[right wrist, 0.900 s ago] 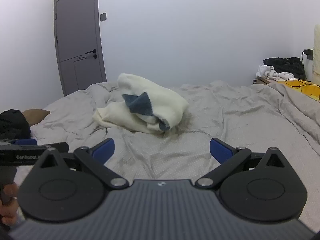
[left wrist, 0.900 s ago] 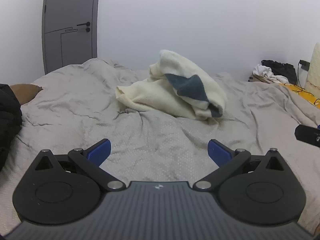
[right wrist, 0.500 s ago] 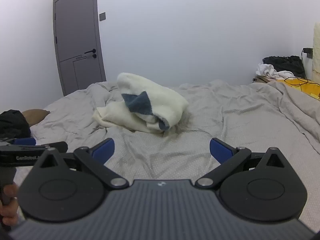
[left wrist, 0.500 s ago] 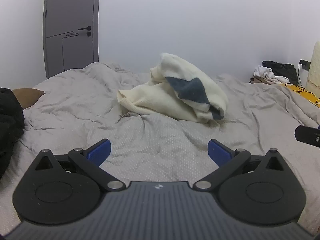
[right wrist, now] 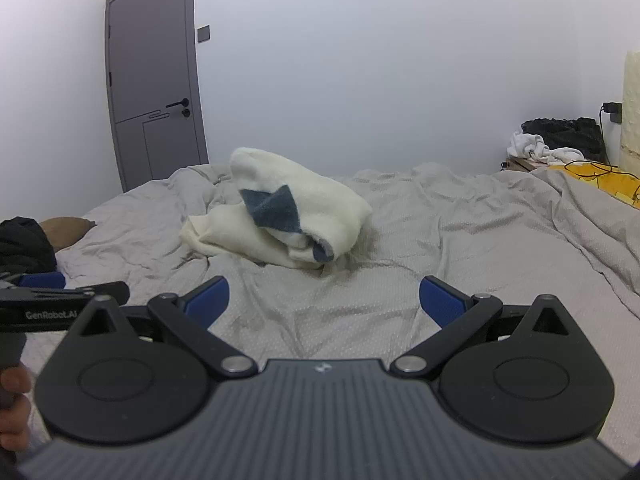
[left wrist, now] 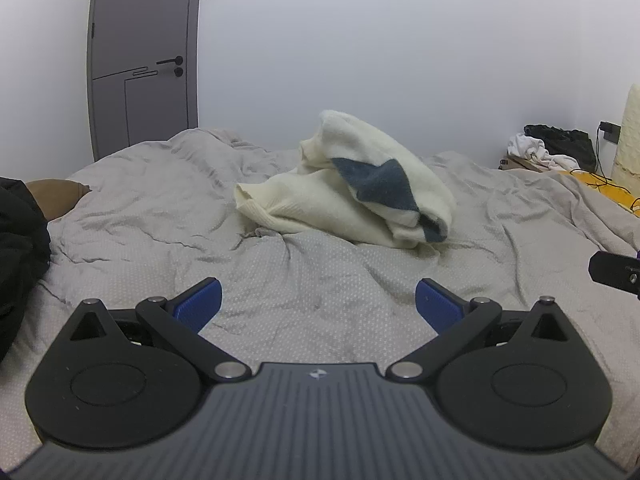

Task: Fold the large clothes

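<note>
Left wrist: crumpled sweater [left wrist: 352, 196] on bed [left wrist: 320, 292]

White walls [left wrist: 400, 40], grey door [left wrist: 144, 60], bed [left wrist: 320, 288]

The left hand-held gripper [left wrist: 318, 300] hangs above the gray bed cover [left wrist: 320, 292] with its blue fingertips [left wrist: 200, 304] spread wide and nothing between them. Straight ahead at twelve o'clock, well apart from it, a cream sweater [left wrist: 320, 204] with a dark blue-gray patch lies in a rumpled heap on the cover. A black garment [left wrist: 20, 248] sits at the bed's edge at nine o'clock with a brown pillow [left wrist: 56, 196] just beyond it, a gray door [left wrist: 140, 60] stands shut at eleven o'clock, a pile of dark and white clothes [left wrist: 552, 148] lies at two o'clock, and a black tip of the right hand-held gripper [left wrist: 614, 272] pokes in at three o'clock.
</note>
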Demonstrator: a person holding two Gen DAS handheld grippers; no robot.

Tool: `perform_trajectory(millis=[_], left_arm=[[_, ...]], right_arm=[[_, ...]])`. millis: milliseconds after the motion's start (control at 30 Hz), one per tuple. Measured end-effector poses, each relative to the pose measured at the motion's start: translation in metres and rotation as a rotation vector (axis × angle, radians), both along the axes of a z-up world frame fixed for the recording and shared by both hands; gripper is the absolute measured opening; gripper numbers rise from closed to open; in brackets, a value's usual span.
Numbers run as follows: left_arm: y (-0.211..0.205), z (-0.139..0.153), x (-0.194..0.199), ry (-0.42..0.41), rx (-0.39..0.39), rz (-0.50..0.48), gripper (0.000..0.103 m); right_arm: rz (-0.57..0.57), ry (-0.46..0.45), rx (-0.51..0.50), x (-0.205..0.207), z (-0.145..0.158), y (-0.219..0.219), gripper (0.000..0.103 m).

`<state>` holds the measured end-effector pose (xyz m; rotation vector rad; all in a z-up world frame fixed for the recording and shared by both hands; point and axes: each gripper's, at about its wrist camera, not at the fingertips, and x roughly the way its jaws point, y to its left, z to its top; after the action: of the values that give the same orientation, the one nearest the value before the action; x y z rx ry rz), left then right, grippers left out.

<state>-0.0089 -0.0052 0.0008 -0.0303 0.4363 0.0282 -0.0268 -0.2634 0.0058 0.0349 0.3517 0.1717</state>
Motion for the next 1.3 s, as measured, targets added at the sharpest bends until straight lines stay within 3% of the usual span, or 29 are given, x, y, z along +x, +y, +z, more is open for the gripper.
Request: perform_trajectory(millis=[567,1300], left_arm=[[-0.004,0.0001,0.0015,0.002,0.024,0.01,0.103],[0.0016,-0.0008,0.001,-0.01,-0.003,0.015,0.103]], right_arm=[[-0.011,0.025,-0.003,0.0036,-0.0005,-0.0025,0.103],[-0.013,0.027,-0.01,0.0019,-0.0029,-0.0023,0.103]])
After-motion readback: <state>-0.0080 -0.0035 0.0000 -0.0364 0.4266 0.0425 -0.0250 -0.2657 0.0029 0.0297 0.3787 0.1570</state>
